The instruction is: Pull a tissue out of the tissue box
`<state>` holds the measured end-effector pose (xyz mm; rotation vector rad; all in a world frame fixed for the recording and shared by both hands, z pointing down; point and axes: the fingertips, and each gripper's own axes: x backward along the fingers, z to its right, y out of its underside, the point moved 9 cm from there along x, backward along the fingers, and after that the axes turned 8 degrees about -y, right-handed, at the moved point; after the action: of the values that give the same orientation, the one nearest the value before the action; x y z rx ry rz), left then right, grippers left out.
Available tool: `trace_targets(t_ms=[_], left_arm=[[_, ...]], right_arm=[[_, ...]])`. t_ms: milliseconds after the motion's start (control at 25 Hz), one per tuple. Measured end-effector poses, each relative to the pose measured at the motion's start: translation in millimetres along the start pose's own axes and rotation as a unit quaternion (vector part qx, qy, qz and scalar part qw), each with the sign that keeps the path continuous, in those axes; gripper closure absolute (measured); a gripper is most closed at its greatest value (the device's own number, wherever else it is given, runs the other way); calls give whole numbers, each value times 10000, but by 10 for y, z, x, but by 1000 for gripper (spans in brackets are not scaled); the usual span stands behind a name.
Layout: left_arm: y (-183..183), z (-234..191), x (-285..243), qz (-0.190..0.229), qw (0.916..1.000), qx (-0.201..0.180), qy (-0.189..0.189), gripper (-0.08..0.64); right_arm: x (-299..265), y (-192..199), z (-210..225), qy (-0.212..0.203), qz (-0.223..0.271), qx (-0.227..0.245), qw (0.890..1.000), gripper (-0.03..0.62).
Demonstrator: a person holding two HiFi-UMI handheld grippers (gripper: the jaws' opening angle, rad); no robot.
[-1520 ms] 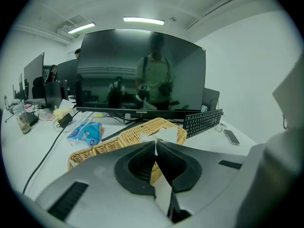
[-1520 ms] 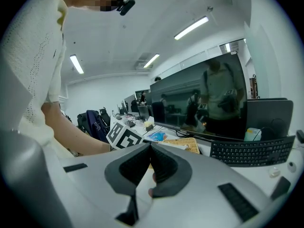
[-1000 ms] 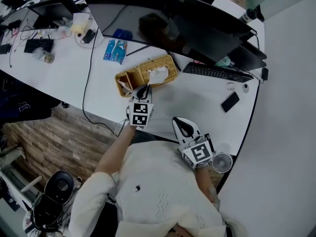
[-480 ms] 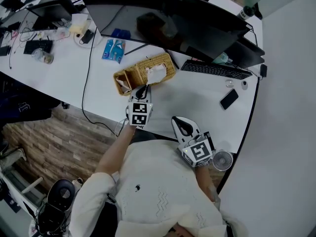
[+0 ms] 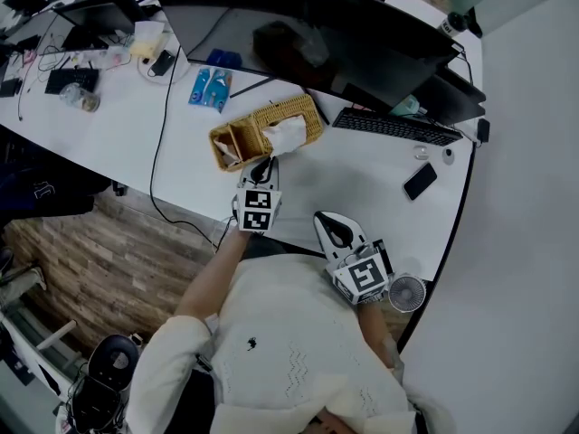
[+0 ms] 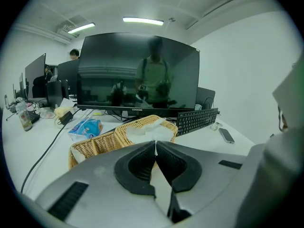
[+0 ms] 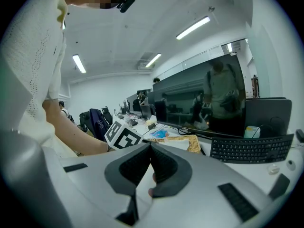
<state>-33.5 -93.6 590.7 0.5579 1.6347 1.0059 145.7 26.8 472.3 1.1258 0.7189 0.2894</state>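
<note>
A wicker tissue box [image 5: 242, 139] lies on the white desk [image 5: 353, 183], with a white tissue [image 5: 285, 134] sticking out of its top. My left gripper [image 5: 263, 164] points at the box's near side, jaws shut. In the left gripper view [image 6: 155, 143] a thin sliver of tissue [image 6: 147, 130] runs from the box into the closed tips. My right gripper [image 5: 329, 228] hovers close to the person's body at the desk's front edge. It is shut with nothing in it [image 7: 150, 146]. The box [image 7: 192, 143] shows far ahead of it.
A large dark monitor [image 5: 298, 25] stands behind the box, with a black keyboard [image 5: 393, 132] and a phone [image 5: 421, 183] to its right. A blue packet [image 5: 210, 89] lies left of the box and a small fan [image 5: 407, 295] sits at the desk's near right corner.
The tissue stands a little further out of the box than before. Both grippers have stayed in place.
</note>
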Motion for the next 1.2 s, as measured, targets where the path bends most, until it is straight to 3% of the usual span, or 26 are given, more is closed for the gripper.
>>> trace_targets(t_ms=[1200], left_arm=[[-19, 21, 405, 271, 9996, 84, 87, 546]], right_arm=[[-53, 81, -98, -226, -31, 71, 9997, 591]])
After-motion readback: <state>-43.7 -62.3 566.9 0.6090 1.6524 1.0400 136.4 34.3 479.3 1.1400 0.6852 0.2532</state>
